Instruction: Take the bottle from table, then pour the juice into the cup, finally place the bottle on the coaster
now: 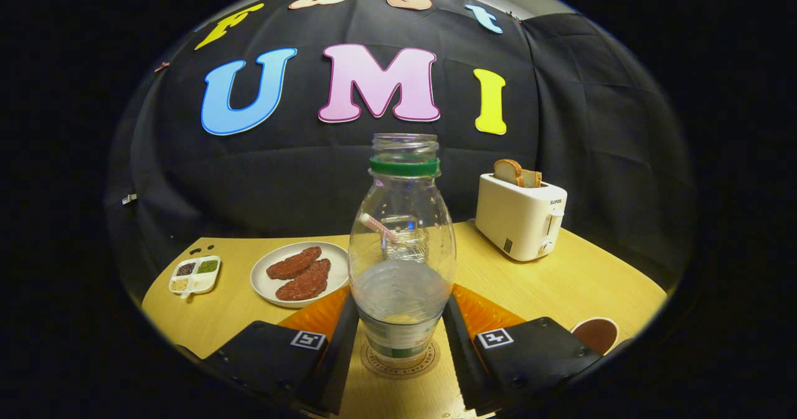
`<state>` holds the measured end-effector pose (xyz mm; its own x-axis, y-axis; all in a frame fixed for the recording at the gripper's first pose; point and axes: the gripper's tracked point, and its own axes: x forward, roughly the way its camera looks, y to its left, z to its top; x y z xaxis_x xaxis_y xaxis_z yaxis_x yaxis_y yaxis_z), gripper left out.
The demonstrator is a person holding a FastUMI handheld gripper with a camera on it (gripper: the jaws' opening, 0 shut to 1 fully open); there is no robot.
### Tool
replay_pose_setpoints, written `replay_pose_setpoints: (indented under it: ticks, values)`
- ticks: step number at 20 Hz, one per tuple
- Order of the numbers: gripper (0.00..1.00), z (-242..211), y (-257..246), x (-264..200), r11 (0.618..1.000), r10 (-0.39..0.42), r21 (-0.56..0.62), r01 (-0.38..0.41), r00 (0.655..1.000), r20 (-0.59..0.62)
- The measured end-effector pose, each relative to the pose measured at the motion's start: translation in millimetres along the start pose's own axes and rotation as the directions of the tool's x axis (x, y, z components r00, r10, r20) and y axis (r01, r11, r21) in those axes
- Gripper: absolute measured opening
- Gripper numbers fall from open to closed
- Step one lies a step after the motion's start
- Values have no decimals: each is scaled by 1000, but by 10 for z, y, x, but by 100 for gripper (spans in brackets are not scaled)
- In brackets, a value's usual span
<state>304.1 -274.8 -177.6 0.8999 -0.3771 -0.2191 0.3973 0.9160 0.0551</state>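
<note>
standing upright on the coaster point(400, 364), the bottle point(401, 244) sits squarely between my gripper point(401, 335) fingers, its long axis vertical and neck well above them. both fingers look flush against its lower sides, though i can't tell whether they press. i judge pulling straight back needs them spread first.

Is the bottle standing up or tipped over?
Standing up. The bottle sits upright on the coaster, open top upward, between the gripper fingers.
</note>
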Motion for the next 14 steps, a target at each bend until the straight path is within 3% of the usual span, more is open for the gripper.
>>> replay_pose_setpoints:
  ticks: [10,14]
  values:
    - [74,-219,98,143,998,35,-43,-36,999,-20]
    - [79,-231,90,145,999,28,-28,-29,999,-29]
